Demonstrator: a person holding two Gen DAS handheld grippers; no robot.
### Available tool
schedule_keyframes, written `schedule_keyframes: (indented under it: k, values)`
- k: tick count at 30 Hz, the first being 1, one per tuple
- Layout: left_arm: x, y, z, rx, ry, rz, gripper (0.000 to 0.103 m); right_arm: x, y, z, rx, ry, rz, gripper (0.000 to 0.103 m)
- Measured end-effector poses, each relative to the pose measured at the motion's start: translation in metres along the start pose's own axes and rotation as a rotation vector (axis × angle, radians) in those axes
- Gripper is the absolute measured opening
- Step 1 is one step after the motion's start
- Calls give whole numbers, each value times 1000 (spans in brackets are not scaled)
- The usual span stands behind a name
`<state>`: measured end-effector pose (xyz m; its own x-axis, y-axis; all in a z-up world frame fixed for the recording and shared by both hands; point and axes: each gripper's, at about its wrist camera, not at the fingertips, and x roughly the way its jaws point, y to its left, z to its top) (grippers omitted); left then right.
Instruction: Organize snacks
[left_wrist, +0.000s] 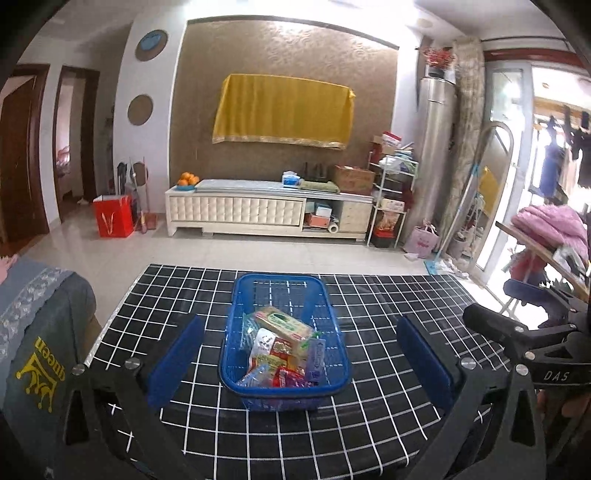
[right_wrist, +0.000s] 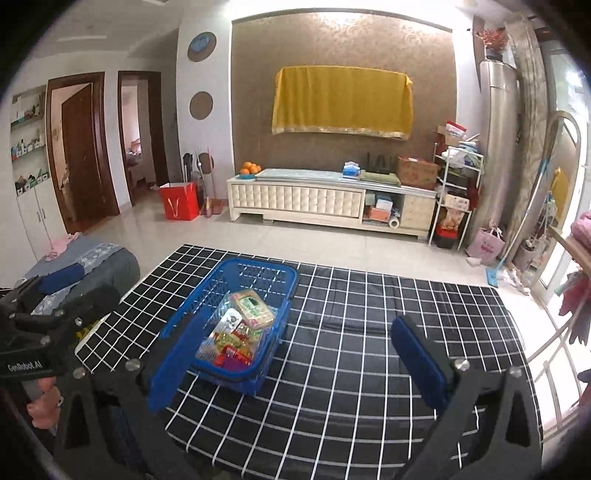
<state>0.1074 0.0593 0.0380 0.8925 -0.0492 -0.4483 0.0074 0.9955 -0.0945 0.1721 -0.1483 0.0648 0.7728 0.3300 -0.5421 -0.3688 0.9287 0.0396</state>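
Room: living room with pale floor tiles, a brown textured wall, a yellow cloth (left_wrist: 282, 110) draped over something mounted on it, and a long white cabinet (left_wrist: 266, 210) below carrying oranges (left_wrist: 187, 179).
Surface: table under a black cloth with a white grid (left_wrist: 388, 387); apart from the basket it looks bare.
Basket: blue plastic basket (left_wrist: 258, 291) stands upright near the middle of the table, long side running away from the cameras.
Snacks: packets (left_wrist: 280, 347) lie heaped at the near end of the basket, a green-and-tan box (right_wrist: 253, 308) on top; the far end is empty.
Left gripper (left_wrist: 301, 354): released, blue pads spread wide, holding nothing; the basket shows between them but untouched.
Right gripper (right_wrist: 293, 360): likewise released and empty, aimed just right of the basket.
Judgement: all snacks appear gathered, so both tools seem free of the work.
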Motion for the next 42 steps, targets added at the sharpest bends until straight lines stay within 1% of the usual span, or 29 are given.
schedule_keyframes:
  k: [3,9,20,25,27,30,42]
  values:
    - [-15,-11,-6,32,-11,-3,103,-16,1,-11,14,-7,-10,103]
    - [-39,-23,-15,42,-18,-21,103,-42,1,-27,36,-16,-19,103]
    - [-65,-37,-19,80,-44,-34,103,-72,5,-36,50,-62,-45,103]
    - [-71,-43,-23,101,-45,-40,103,-80,7,-39,48,-76,-46,103]
    - [-71,-45,-24,105,-46,-32,103,-80,7,-41,50,-75,-45,103]
    - [-73,-46,-26,100,-48,-42,103,-79,7,-43,49,-67,-48,103]
    - [-73,-48,-28,91,-43,-44,103,-79,9,-42,45,-62,-49,103]
